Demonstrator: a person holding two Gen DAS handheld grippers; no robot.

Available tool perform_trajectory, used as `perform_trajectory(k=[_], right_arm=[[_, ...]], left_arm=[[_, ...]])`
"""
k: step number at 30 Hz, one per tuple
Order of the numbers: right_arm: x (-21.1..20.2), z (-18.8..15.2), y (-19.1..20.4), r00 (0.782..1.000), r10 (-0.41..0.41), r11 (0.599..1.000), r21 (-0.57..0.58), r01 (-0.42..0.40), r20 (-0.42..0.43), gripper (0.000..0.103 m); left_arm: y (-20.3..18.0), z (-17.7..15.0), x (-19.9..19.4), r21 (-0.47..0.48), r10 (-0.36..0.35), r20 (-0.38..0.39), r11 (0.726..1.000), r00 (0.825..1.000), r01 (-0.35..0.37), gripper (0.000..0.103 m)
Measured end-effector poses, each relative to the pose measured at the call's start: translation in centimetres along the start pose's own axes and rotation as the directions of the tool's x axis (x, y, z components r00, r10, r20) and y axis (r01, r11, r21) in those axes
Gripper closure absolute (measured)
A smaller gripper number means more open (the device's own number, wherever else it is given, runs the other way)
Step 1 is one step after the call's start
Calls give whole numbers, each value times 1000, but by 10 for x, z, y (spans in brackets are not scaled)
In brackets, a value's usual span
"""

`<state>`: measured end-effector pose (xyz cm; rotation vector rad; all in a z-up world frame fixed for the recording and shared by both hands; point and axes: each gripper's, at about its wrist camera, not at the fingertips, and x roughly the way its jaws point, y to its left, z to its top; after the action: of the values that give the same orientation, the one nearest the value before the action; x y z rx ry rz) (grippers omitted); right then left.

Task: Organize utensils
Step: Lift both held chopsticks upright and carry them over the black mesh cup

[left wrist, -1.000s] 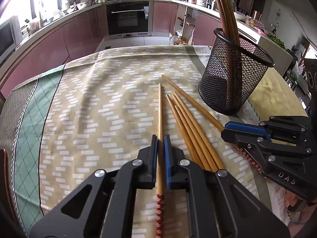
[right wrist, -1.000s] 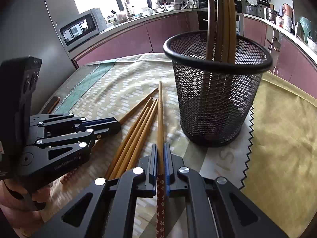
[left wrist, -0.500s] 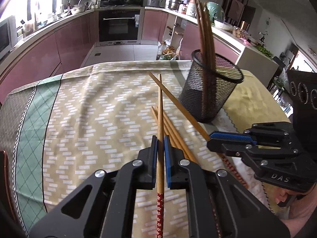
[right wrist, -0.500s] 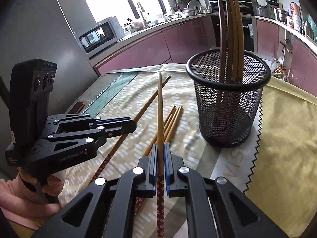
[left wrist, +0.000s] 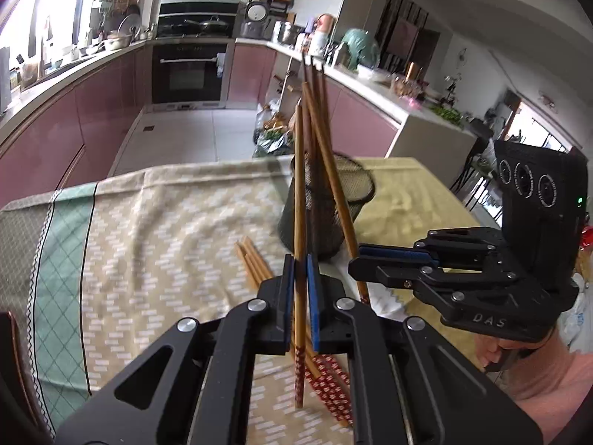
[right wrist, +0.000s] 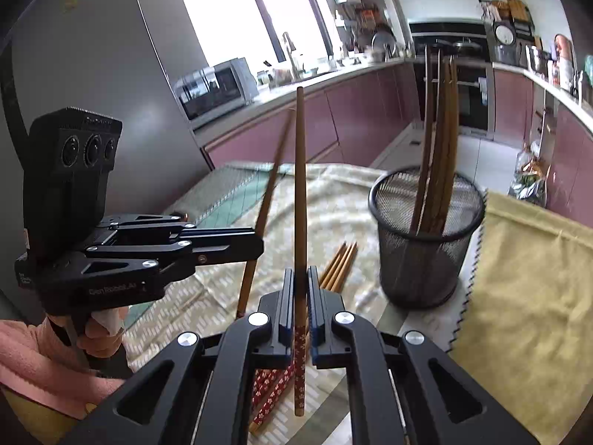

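Each gripper is clamped on one tan bamboo chopstick with a red flower-patterned handle end: the left gripper (left wrist: 300,289) holds its chopstick (left wrist: 299,204) off the patterned tablecloth (left wrist: 155,222), and the right gripper (right wrist: 301,296) does likewise with its chopstick (right wrist: 301,185). Three more chopsticks (right wrist: 339,265) lie mid-cloth beside the black wire-mesh cup (right wrist: 426,252), which holds several upright. Only the right wrist view shows the microwave (right wrist: 217,91) and a pink sleeve (right wrist: 37,363).

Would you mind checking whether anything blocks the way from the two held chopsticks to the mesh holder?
Nothing visible does. Each hand-held gripper, left and right, holds one chopstick clear of the tablecloth. The mesh holder already holds upright chopsticks, but its near side looks open.
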<state>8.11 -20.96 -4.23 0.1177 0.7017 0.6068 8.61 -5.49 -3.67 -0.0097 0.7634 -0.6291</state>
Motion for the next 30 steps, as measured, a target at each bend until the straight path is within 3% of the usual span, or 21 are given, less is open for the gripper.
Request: perform_trajectory(k=[8,19,24,30], right_arm=[[-35,27,-11,988,-49,999,-4,50,145,97],[-50,64,-41,941,-134,991,30,132,310,97],[-46,75,-53,923,-165,986,48,158,347,97],[-27,73,-66,926,-190,982,79,174,325,97]], left_arm=[[-14,42,-35,23,-72,124,997,990,70,96],[-20,104,-43,8,-106,239,994,965,107,96],[-24,118,-30,24,-77,240,997,968,73,96],[-29,115,11,53,-30,151,998,988,22,96]])
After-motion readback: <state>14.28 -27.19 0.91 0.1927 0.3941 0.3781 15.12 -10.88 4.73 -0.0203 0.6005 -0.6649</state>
